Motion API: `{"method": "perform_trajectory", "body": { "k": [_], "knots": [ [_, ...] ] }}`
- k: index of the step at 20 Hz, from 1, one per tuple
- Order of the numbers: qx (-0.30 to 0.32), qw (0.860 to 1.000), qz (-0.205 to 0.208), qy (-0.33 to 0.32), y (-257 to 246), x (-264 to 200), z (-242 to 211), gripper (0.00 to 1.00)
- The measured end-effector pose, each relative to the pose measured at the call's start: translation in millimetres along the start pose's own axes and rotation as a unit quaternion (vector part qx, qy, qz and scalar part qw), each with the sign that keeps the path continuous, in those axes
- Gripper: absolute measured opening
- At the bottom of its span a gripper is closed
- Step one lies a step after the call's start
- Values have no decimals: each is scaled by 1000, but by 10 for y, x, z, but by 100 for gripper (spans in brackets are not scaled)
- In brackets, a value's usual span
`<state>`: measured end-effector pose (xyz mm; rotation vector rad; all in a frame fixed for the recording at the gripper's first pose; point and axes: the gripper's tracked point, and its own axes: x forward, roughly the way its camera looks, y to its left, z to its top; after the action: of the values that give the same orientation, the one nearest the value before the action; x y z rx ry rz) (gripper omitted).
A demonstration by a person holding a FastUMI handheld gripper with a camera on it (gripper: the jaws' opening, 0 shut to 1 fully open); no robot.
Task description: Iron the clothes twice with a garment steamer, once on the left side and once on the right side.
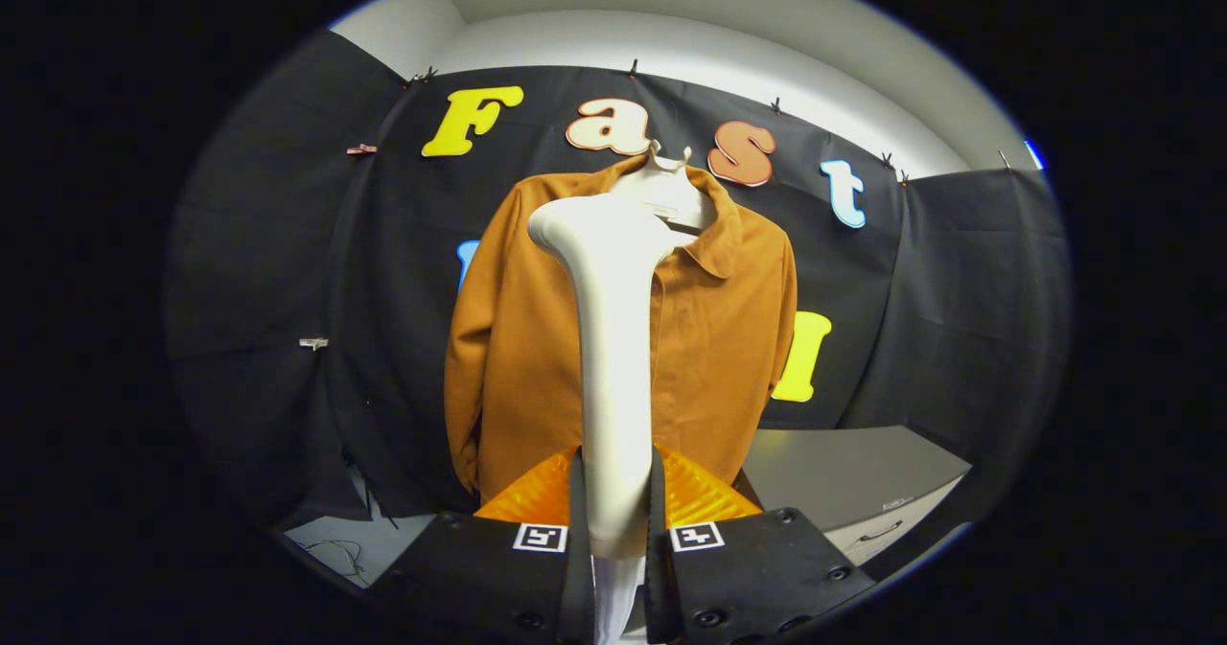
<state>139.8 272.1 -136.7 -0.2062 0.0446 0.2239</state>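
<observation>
A brown collared jacket point(518, 338) hangs on a white hanger point(661, 180) against the booth's back wall, beyond the fingers. A white garment steamer point(609, 338) stands upright in front of it. My gripper point(615, 492) is shut on the steamer's handle, one finger pressing on each side. The steamer's head point(594, 223) reaches up to the jacket's chest and collar, near its middle and slightly to the left. Whether the head touches the cloth I cannot tell.
A grey cabinet top point(844, 472) with a drawer front point(891, 530) stands beside the jacket's right hem. A pale floor patch with a thin cable point(345, 549) lies below the jacket's left side.
</observation>
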Motion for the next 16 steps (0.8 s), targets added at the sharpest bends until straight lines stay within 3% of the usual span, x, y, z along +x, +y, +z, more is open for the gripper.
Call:
{"method": "perform_trajectory", "body": {
  "k": [5,11,16],
  "knots": [
    [-35,999,15,-10,284,356,90,24],
    [-73,997,1,5,359,850,-141,24],
    [-95,995,-8,19,318,1005,-372,24]
  ]
}}
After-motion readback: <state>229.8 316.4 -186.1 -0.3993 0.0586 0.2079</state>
